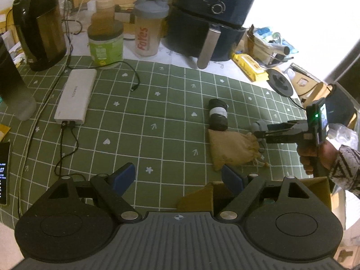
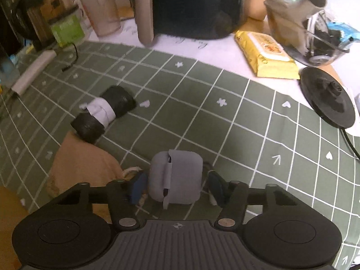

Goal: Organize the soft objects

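right tongs [image 2: 176, 185] straddling grey silicone case [image 2: 175, 175], pads not pressing yet; center before squeezing, mind tan pouch [image 2: 83, 164] at left. left tongs [image 1: 177, 176] open, empty.

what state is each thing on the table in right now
left gripper: open, empty
right gripper: open around the grey case
grey case: on the cloth, between the pads
black roll: lying on its side
tan pouch: lying flat
shaker bottle: upright, lid shut
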`<move>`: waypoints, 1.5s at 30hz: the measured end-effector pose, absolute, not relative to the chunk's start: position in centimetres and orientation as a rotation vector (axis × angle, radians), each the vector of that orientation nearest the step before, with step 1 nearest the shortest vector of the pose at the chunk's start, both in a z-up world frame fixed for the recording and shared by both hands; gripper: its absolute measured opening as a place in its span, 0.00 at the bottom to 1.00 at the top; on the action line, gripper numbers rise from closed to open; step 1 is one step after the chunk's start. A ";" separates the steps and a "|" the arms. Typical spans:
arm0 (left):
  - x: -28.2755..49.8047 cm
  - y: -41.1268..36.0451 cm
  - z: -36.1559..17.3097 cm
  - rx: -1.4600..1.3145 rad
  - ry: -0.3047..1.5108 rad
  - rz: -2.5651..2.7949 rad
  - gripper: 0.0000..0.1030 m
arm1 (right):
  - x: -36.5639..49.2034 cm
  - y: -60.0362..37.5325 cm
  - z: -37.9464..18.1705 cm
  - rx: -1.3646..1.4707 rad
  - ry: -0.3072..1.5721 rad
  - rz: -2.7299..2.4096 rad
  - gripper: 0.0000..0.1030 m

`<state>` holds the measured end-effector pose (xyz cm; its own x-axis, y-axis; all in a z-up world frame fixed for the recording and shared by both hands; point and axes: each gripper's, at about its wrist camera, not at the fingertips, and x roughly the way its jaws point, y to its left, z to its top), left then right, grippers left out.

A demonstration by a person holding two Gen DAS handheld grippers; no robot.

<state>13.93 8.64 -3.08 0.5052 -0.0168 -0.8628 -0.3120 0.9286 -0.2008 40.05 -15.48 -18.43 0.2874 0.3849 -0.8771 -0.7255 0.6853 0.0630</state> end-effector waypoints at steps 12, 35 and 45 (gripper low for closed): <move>14.4 8.8 -2.7 -0.342 1.008 0.161 0.82 | 40.0 -15.4 -18.3 -0.365 1.041 0.749 0.51; 19.6 9.6 -2.3 -0.329 0.914 -0.012 0.82 | 36.7 -23.4 -11.7 -0.014 1.005 0.708 0.51; 22.9 8.9 -3.7 -0.274 0.909 -0.092 0.82 | 35.2 -25.6 -11.2 0.040 1.009 0.652 0.51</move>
<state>22.90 8.87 -3.73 0.6136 -0.1941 -0.7654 -0.0365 0.9613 -0.2730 35.21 -25.58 -11.16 0.3617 0.5238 -0.7713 -0.4876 0.8114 0.3223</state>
